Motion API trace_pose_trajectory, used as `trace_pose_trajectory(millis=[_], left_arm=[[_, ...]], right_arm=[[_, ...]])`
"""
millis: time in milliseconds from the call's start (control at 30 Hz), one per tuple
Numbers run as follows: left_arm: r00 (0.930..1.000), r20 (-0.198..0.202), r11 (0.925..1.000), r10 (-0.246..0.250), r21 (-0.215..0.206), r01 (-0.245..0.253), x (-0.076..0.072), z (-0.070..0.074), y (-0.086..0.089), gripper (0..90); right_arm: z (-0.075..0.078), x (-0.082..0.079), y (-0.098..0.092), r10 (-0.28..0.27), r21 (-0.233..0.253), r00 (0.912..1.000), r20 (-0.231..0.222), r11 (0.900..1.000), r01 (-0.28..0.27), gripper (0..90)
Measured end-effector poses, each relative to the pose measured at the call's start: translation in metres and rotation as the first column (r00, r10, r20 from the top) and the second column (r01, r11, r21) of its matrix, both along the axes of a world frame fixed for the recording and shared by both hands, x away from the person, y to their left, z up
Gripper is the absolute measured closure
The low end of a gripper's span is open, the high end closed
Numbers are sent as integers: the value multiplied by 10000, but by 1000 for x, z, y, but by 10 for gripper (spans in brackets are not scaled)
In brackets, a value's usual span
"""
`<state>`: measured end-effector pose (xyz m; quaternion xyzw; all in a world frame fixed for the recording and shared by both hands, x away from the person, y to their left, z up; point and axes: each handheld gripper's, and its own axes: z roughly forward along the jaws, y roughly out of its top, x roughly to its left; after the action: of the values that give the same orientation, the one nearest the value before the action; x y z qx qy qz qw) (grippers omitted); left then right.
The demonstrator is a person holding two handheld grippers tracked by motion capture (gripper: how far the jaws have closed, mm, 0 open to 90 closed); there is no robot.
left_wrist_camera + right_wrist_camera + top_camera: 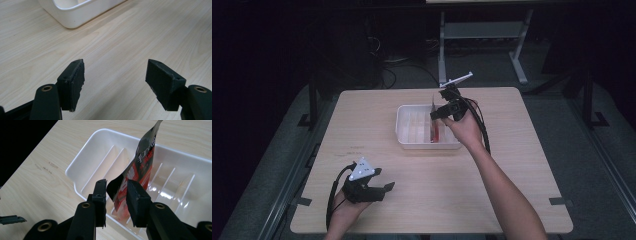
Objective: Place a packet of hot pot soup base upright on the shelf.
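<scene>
Over the right end of the white tray [404,131], a red-and-black packet [140,167] stands nearly upright, its long axis running from the tray's ribbed floor up toward the far edge of the desk [492,195]. Its lower part sits between the jaws of the right gripper [116,195], which are drawn close about it but not fully together; one jaw seems to press the packet's face, while a gap shows on the other side, so I cannot tell how firm the hold is. In the high view this gripper [443,111] is directly above the tray, so the packet lies straight ahead of it, and any lowering or lifting would follow the packet's length. The left gripper [379,190] rests well apart, near the desk's near-left edge, jaws spread wide and empty.
</scene>
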<state>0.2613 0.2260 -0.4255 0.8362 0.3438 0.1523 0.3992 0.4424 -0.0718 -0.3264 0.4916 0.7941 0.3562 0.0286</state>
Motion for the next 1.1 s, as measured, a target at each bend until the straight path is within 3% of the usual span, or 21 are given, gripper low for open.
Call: trace_pose_trajectory(millis=[400,1100], left_arm=[[10000,-1,10000,-24,50,24,0,0,-1,309],[10000,-16,10000,7,35,-7,1,0,1,308]], right_arm=[[-5,-5,-14,123,417,9999,-84,9991,-119,657],[-4,-23,-32,519,708,9987,18,9961,-519,615]])
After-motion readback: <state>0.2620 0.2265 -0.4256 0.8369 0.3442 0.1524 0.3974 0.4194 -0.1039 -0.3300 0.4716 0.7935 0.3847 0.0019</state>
